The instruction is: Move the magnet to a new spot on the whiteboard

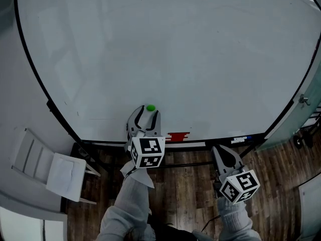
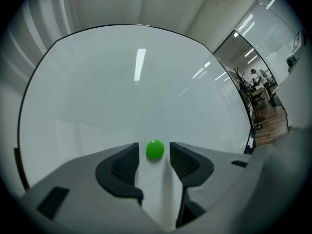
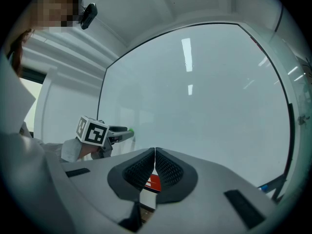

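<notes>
- Magnet (image 1: 150,108): a small green dot on the whiteboard (image 1: 175,49), just above the bottom edge and a little left of its middle.
- My left claw (image 1: 148,113) is level at the board with its jaws apart. In the left gripper view the magnet (image 2: 155,149) sits between the tips, with a sliver of white board on either side. The ribbed pads (image 2: 127,164) do not press on it.
- My right claw (image 3: 155,152) is held low, off the bottom right part of the board. Its jaws are together with nothing between them.
- A tray (image 1: 215,142) runs along the bottom edge. A red block (image 1: 178,136) lies on it, just below and right of the magnet and close beside the left claw. The right gripper view shows the same block (image 3: 152,182) behind the closed jaws.
- Further along the tray, toward the bottom right corner, lies a blue pen (image 1: 241,139).
- A thin black frame (image 1: 35,69) rims the board.
- Below the bottom left corner a white chair (image 1: 50,167) stands on the dark wood floor (image 1: 190,190), well apart from both claws.
- Light strips (image 2: 140,65) are mirrored in the board above the magnet.
- For print, each claw carries a cube (image 1: 147,151) with black-and-white square patterns. The red block has white marks too small for me to read.
</notes>
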Tool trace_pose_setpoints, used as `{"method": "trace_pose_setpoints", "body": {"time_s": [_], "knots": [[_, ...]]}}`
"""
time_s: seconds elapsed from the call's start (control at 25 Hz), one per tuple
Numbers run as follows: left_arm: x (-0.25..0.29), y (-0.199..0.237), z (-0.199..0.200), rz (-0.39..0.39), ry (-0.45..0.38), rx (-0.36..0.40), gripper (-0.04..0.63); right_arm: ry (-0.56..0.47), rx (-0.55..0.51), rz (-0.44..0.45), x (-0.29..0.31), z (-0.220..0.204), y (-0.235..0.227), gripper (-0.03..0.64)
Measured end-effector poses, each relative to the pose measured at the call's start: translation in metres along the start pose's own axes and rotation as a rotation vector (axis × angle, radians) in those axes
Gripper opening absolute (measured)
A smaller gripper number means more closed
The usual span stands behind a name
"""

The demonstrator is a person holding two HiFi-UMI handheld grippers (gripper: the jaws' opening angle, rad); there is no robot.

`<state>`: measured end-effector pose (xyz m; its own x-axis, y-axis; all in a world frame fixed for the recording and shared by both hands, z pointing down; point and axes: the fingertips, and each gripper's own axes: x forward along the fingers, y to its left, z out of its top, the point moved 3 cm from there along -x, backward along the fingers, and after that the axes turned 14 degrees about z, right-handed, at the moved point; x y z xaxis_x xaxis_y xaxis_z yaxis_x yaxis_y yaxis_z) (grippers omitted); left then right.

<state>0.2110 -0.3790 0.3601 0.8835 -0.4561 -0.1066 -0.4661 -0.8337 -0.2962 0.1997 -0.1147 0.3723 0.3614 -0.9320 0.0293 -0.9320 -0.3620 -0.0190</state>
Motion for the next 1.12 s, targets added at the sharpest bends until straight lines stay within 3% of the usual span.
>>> {"method": "trace_pose_setpoints", "body": {"time_s": [1.12], "knots": [[-0.085, 0.044, -0.004, -0.028, 0.029, -0.110, 0.190, -0.036, 0.002, 0.090, -0.003, 0.008, 0.053, 0.028]]}}
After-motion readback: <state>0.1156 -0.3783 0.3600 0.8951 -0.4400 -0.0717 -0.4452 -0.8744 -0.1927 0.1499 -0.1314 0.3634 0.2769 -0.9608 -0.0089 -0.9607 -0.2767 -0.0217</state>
